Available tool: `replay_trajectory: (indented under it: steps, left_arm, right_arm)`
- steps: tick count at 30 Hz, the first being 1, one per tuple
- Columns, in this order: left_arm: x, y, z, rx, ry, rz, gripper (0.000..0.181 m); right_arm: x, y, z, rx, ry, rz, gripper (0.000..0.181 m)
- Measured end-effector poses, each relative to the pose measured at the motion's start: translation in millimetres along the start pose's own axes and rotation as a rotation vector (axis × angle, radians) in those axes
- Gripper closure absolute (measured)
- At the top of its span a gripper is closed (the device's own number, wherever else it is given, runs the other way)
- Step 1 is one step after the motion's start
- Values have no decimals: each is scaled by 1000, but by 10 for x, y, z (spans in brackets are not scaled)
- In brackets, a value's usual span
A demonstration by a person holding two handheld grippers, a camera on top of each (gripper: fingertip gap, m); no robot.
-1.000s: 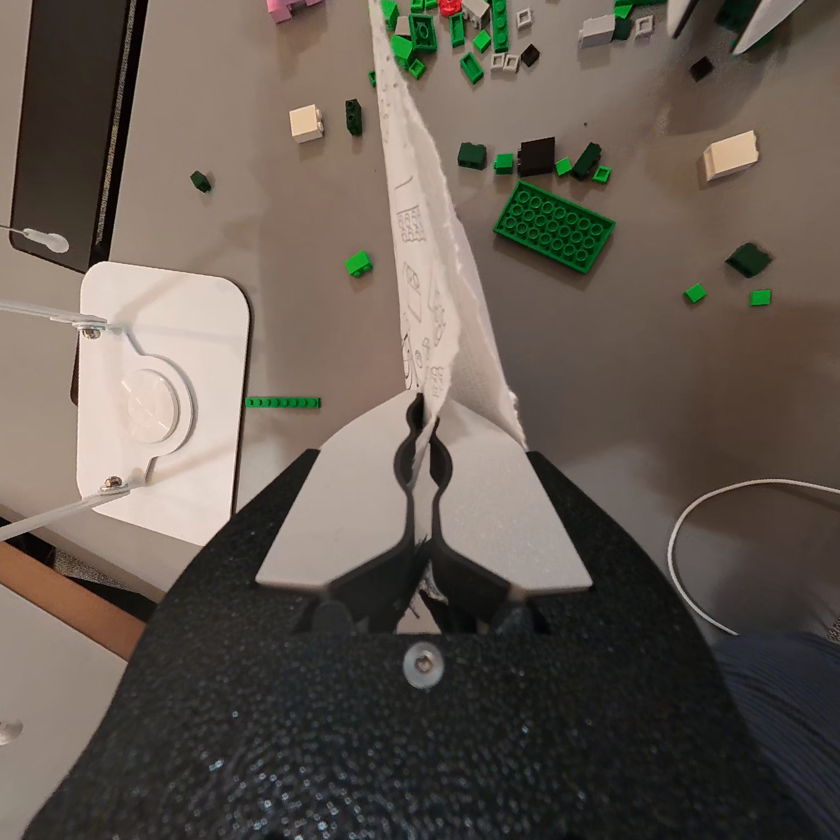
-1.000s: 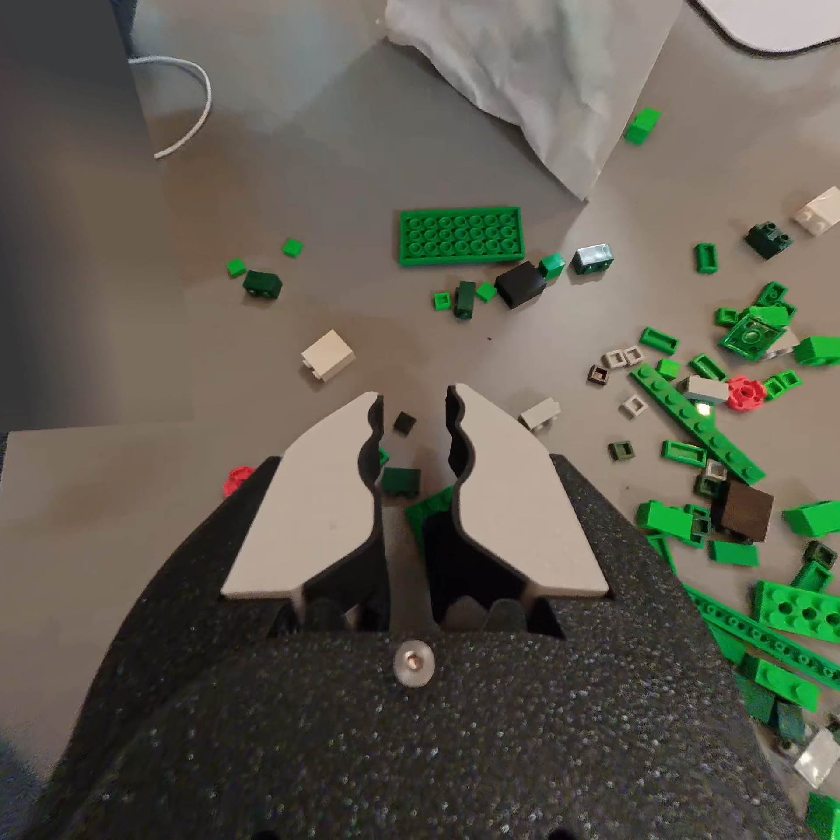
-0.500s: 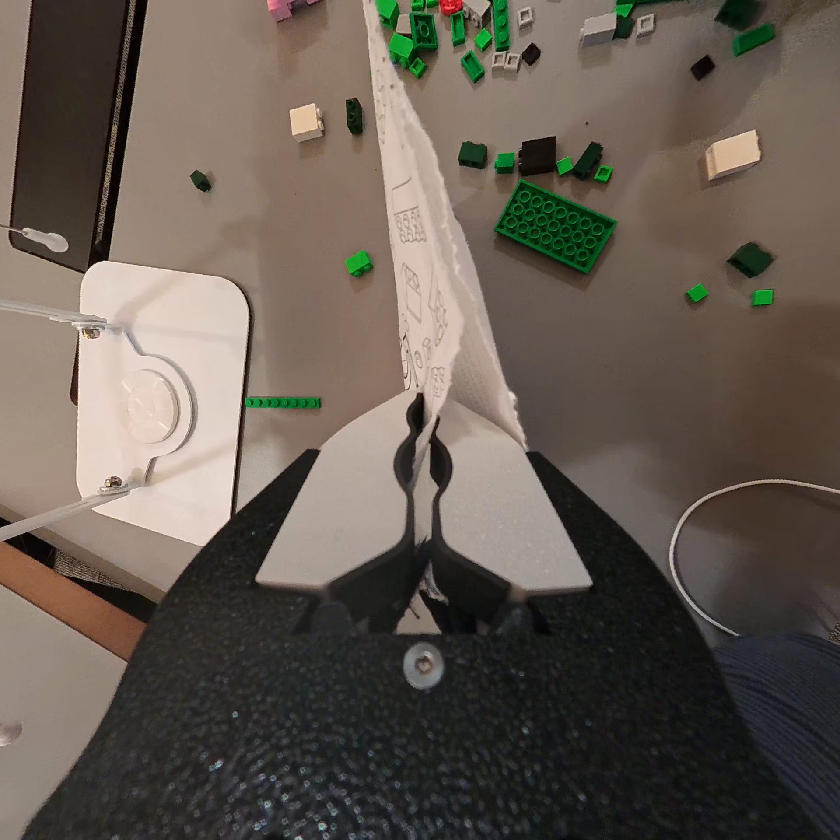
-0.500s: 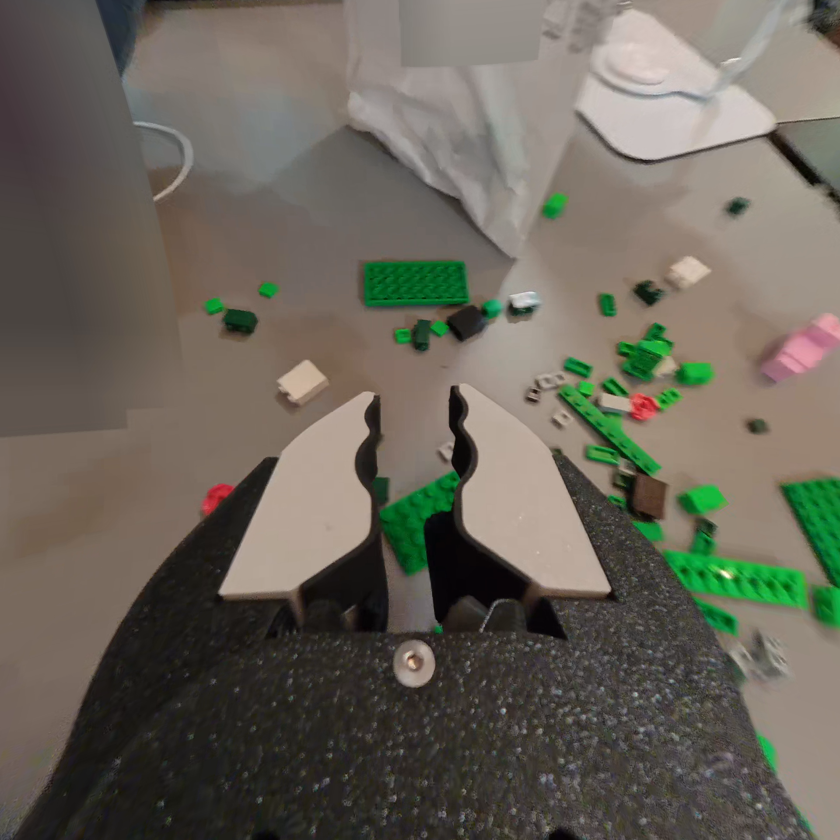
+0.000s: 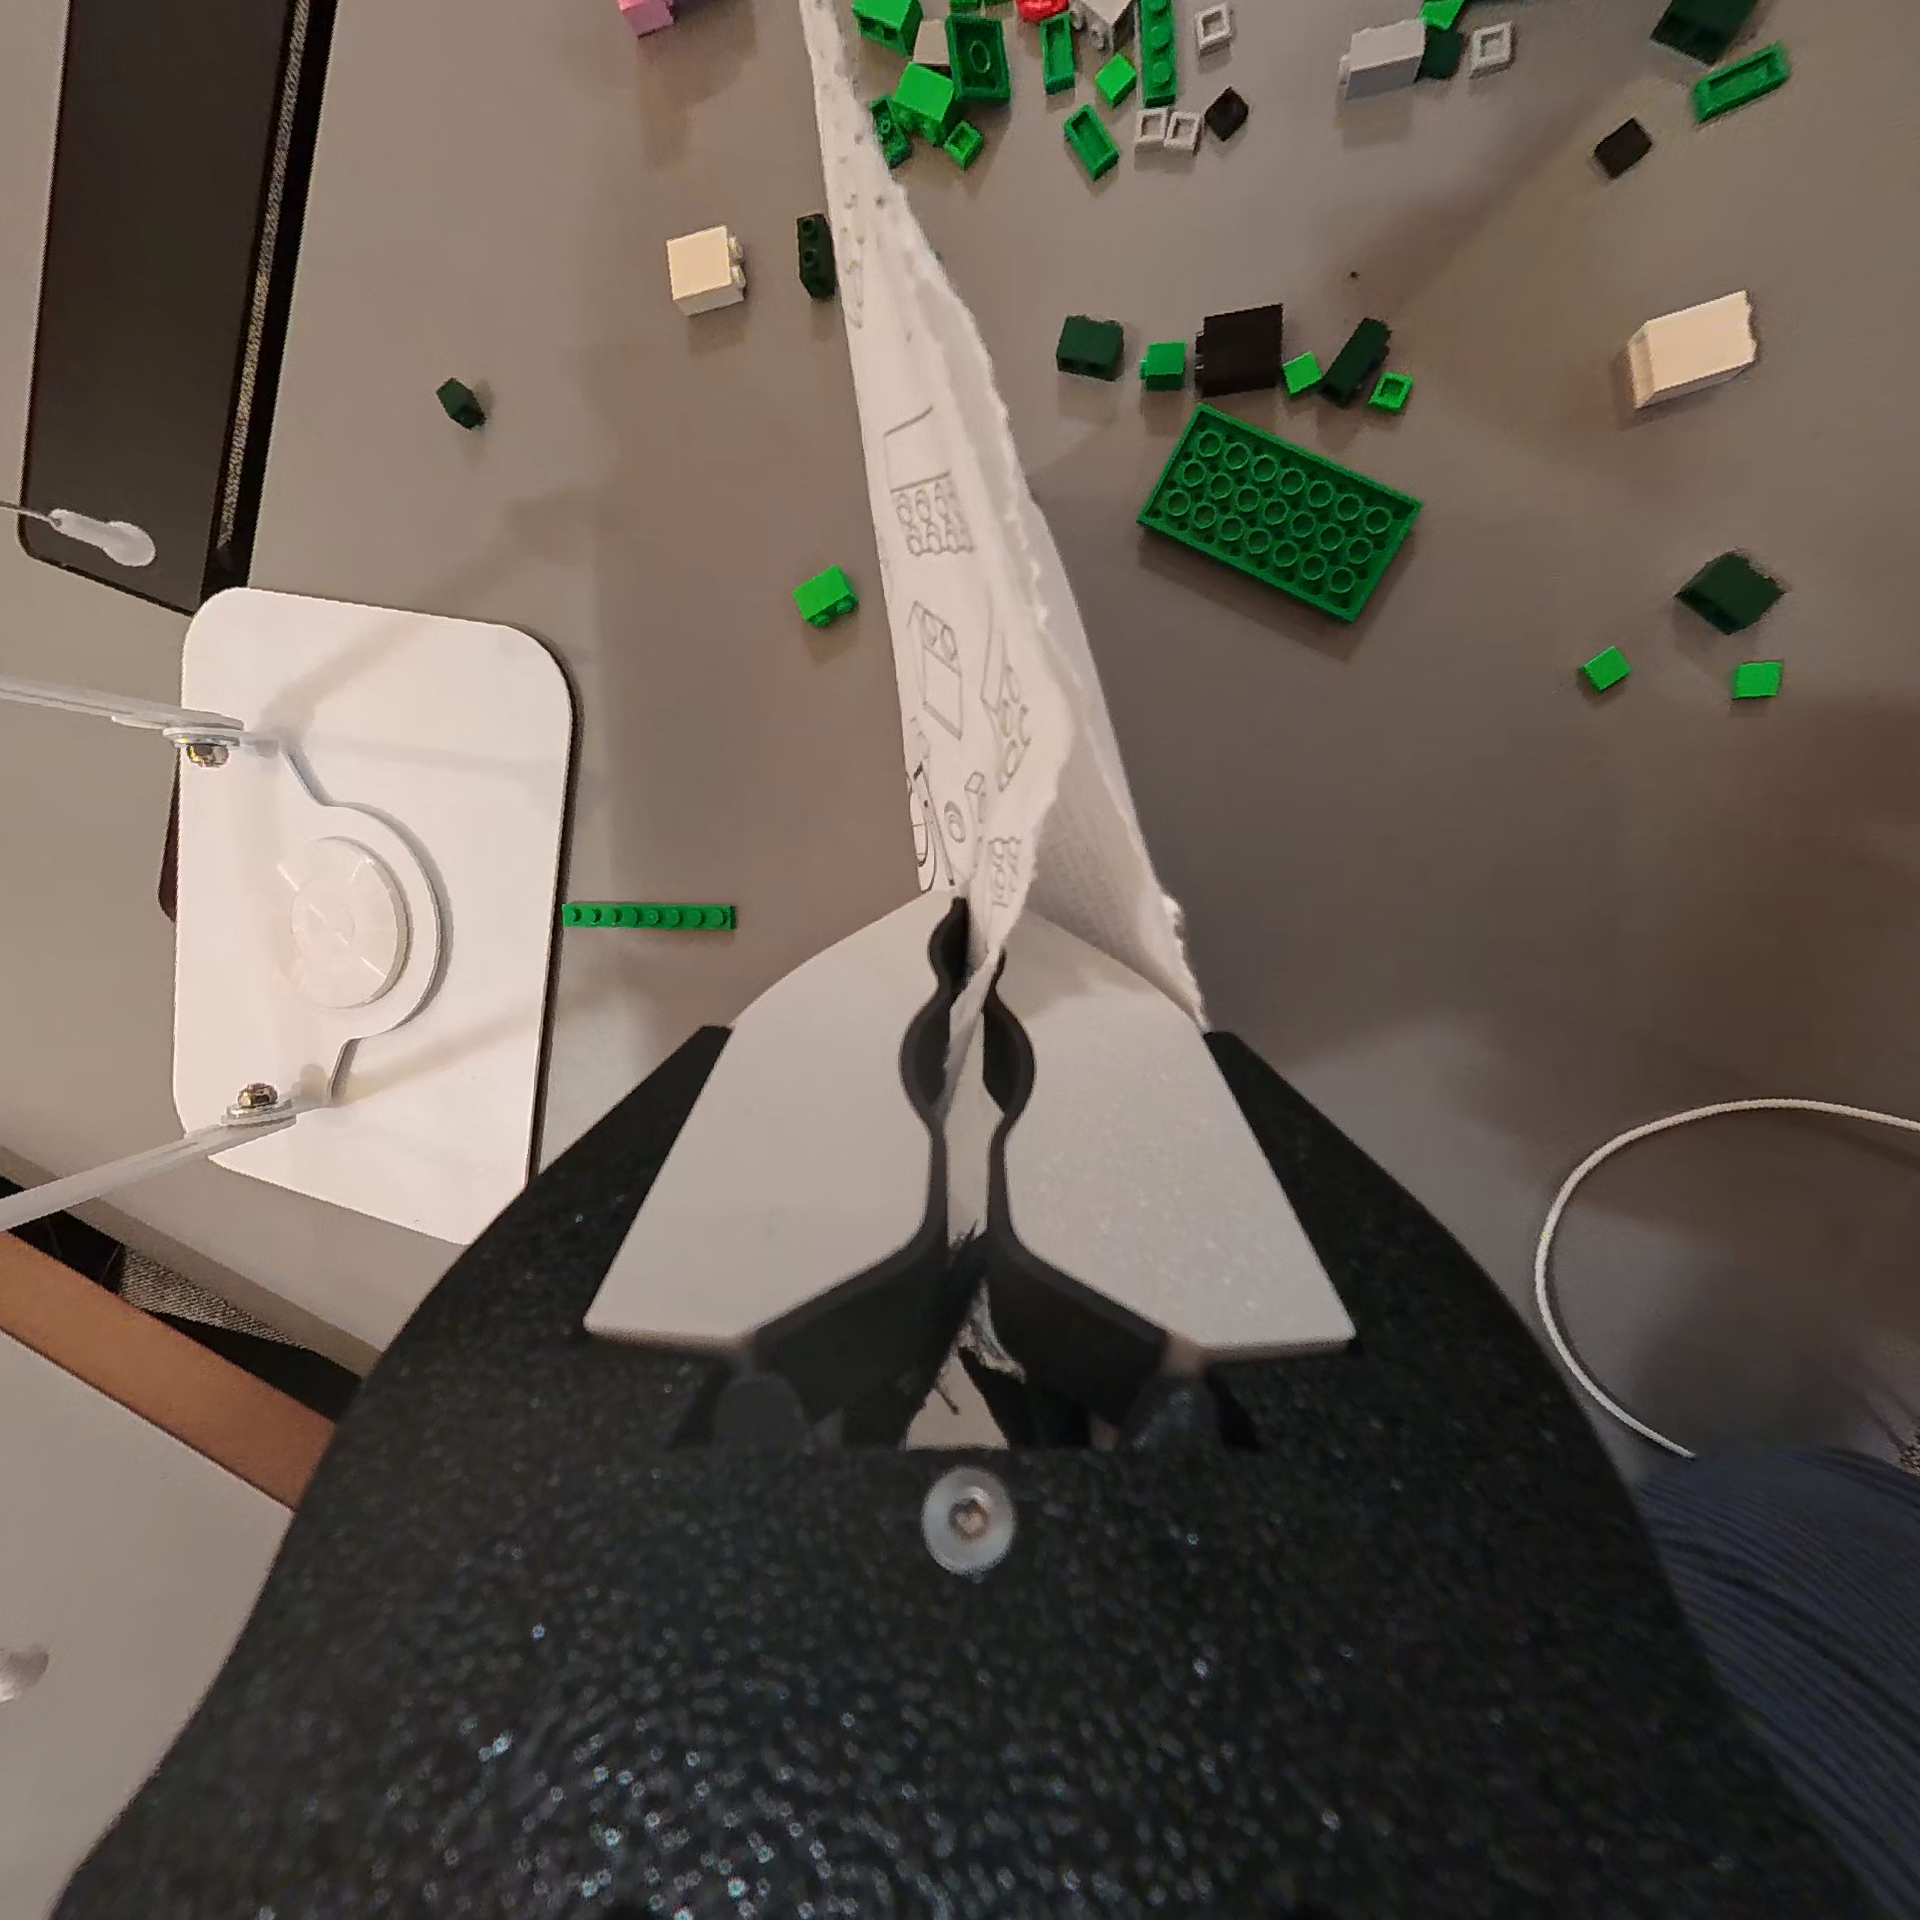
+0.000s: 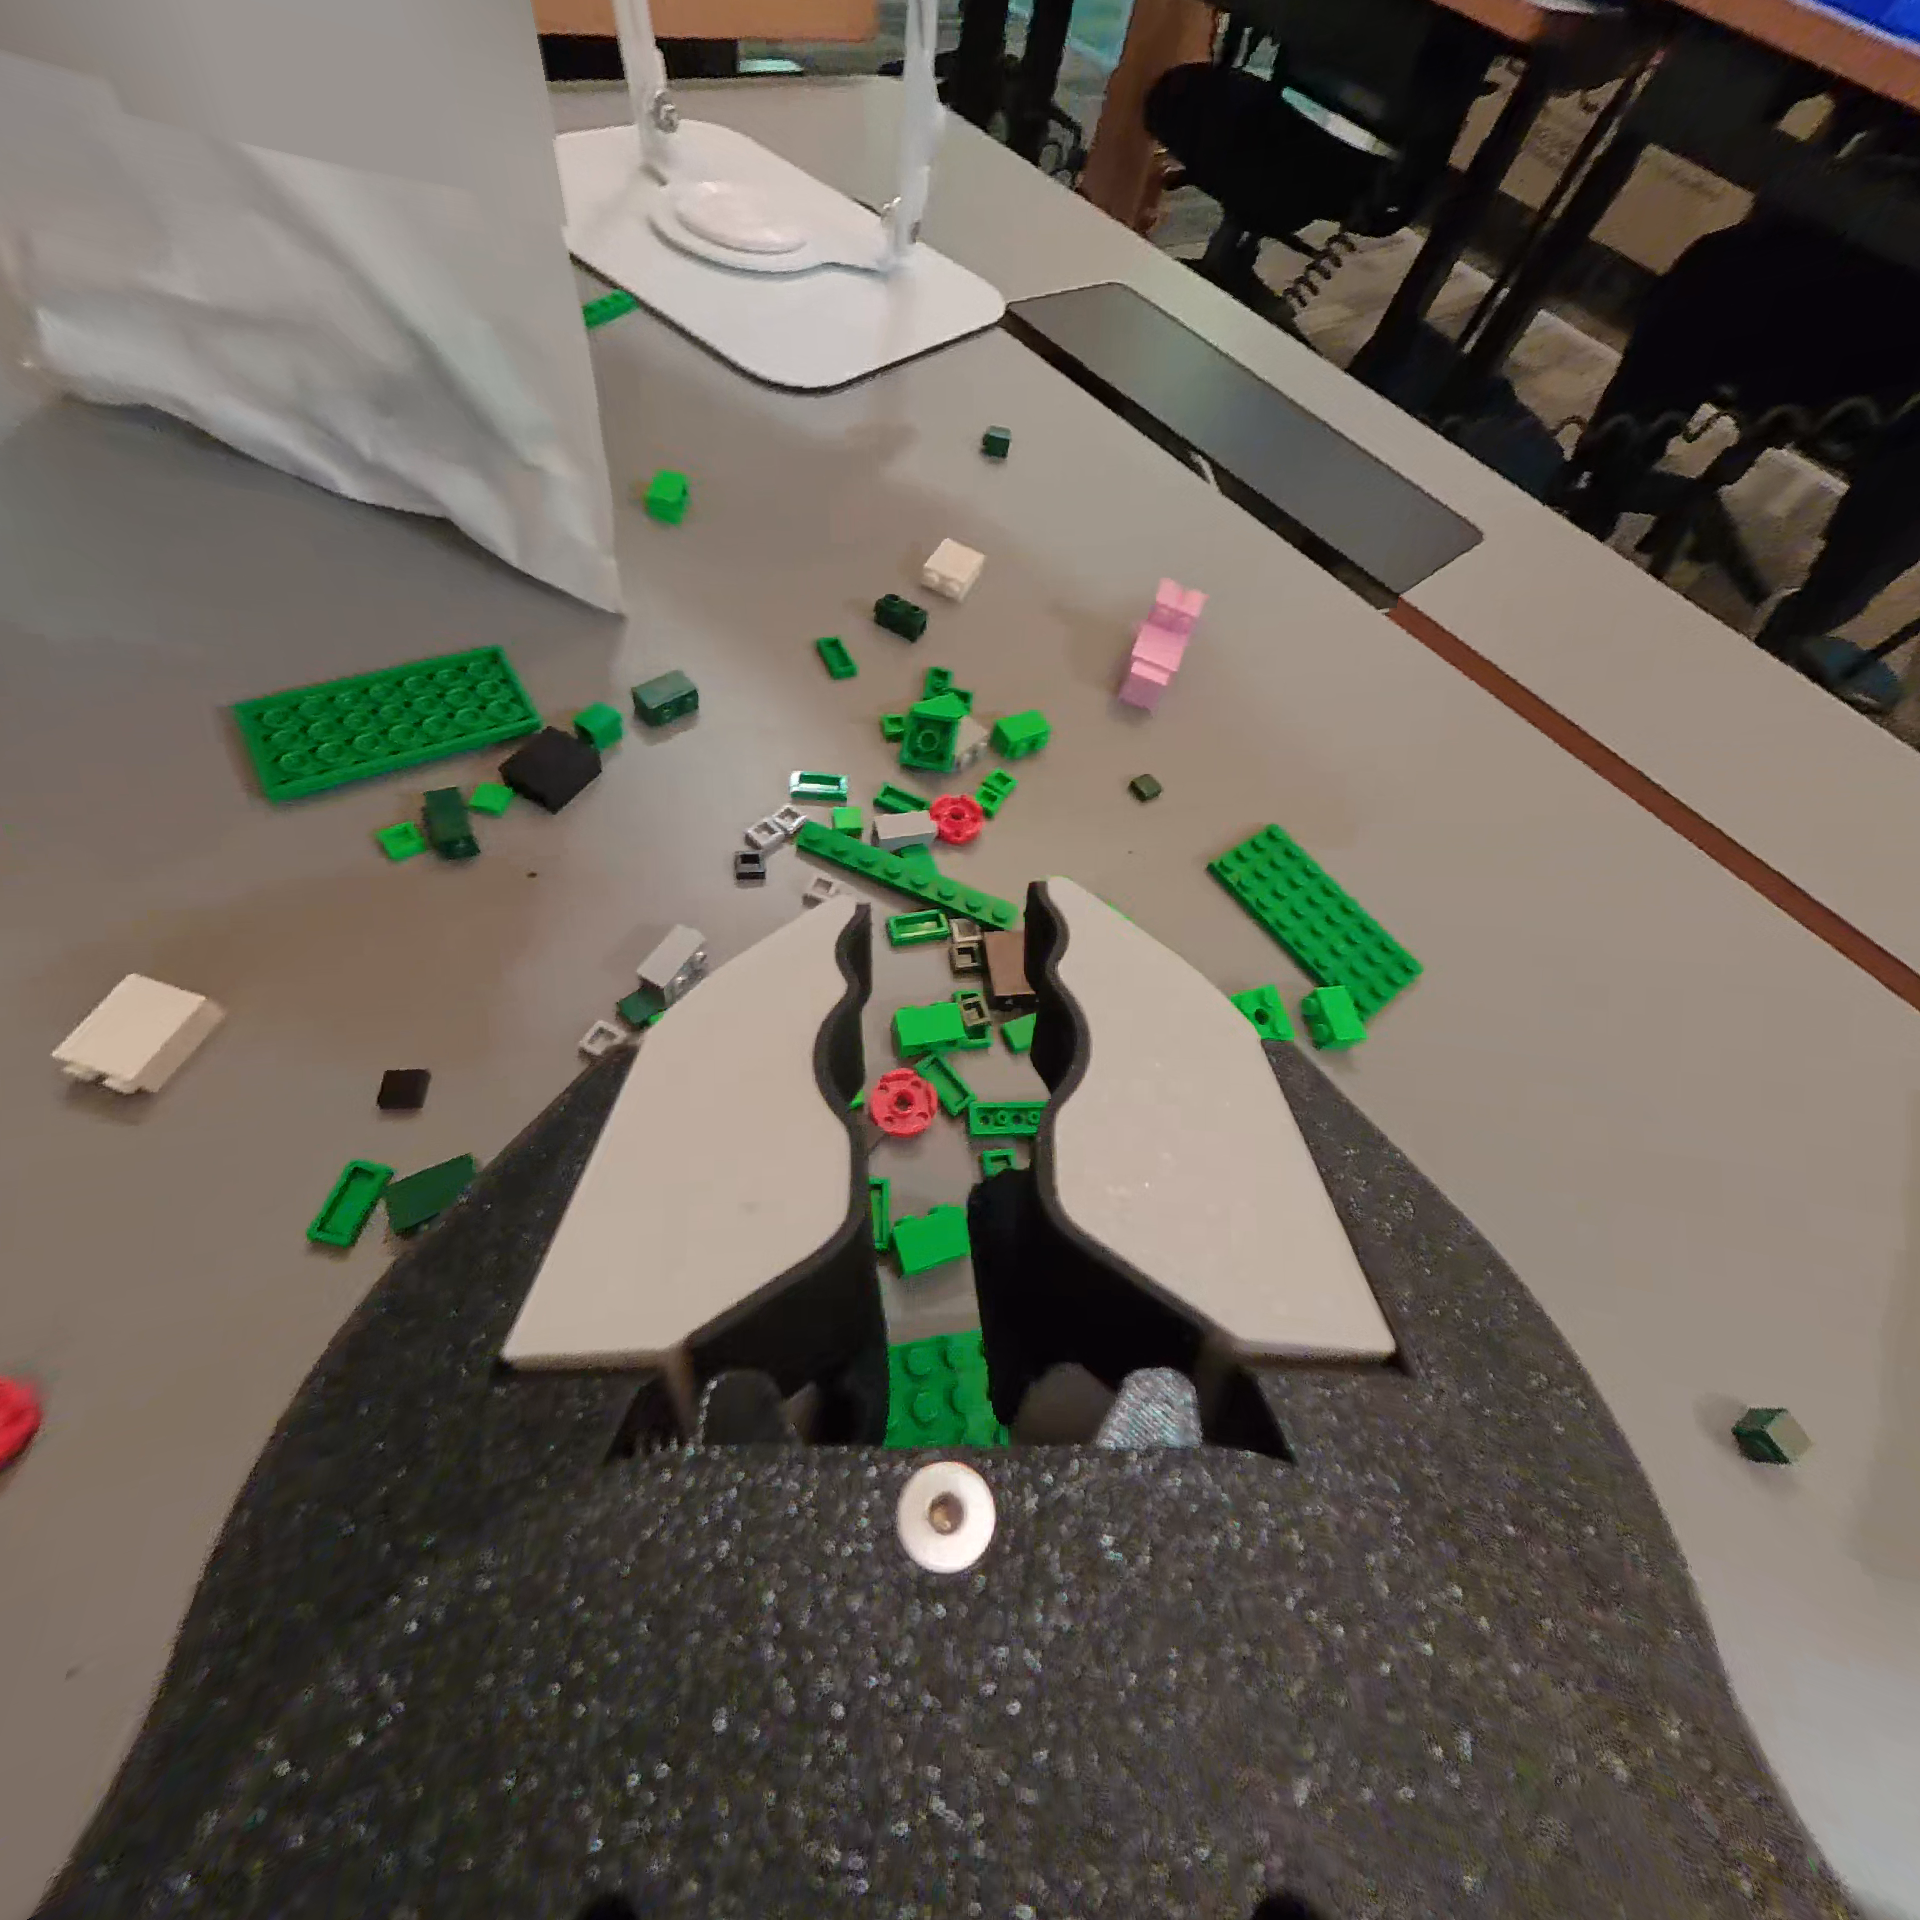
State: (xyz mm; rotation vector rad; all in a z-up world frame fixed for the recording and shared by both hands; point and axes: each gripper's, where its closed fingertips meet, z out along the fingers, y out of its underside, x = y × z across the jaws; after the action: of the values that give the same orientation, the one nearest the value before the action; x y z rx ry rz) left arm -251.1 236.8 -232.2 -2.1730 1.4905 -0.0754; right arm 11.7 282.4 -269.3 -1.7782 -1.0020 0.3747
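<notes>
My left gripper is shut on the edge of a white paper bag with line drawings of bricks on it, and holds it up over the grey table. The bag also shows at the upper left of the right wrist view. My right gripper is open and empty, low over a scatter of small green bricks. A red round stud piece and a green brick lie between its fingers. A long green strip lies just beyond its tips.
A green plate lies right of the bag and shows in the right view. Another green plate, a pink piece, white bricks, a white stand base, a black panel and a white cable are on the table. The green plate is closer to my right gripper, around 15 cm from its tips; the left tips are 35 cm off.
My right gripper has swung up and to the right, from the green plate toward the brick pile and the far table edge. My left gripper has held still, shut on the bag.
</notes>
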Motion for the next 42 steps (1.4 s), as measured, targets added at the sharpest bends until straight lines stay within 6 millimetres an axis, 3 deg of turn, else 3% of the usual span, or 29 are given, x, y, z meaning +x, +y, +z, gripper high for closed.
replay_trajectory:
  steps: [13,19,25,32,37,42]
  left_arm:
    - [1,1,14,-7,-2,2,181]
    - [10,0,11,-6,0,5,181]
    - [13,0,16,-9,0,8,181]
    - [15,0,22,-11,1,9,181]
    - [23,-3,25,-13,5,10,181]
    - [38,-6,34,-16,12,14,181]
  right_arm:
    - [146,-27,-48,28,80,39,154]
    - [236,49,-67,7,94,147,155]
    - [470,190,-155,2,159,298,155]
    - [507,266,-166,-44,189,274,154]
    - [279,155,-83,-22,74,172,153]
    - [-335,9,48,-7,-202,13,154]
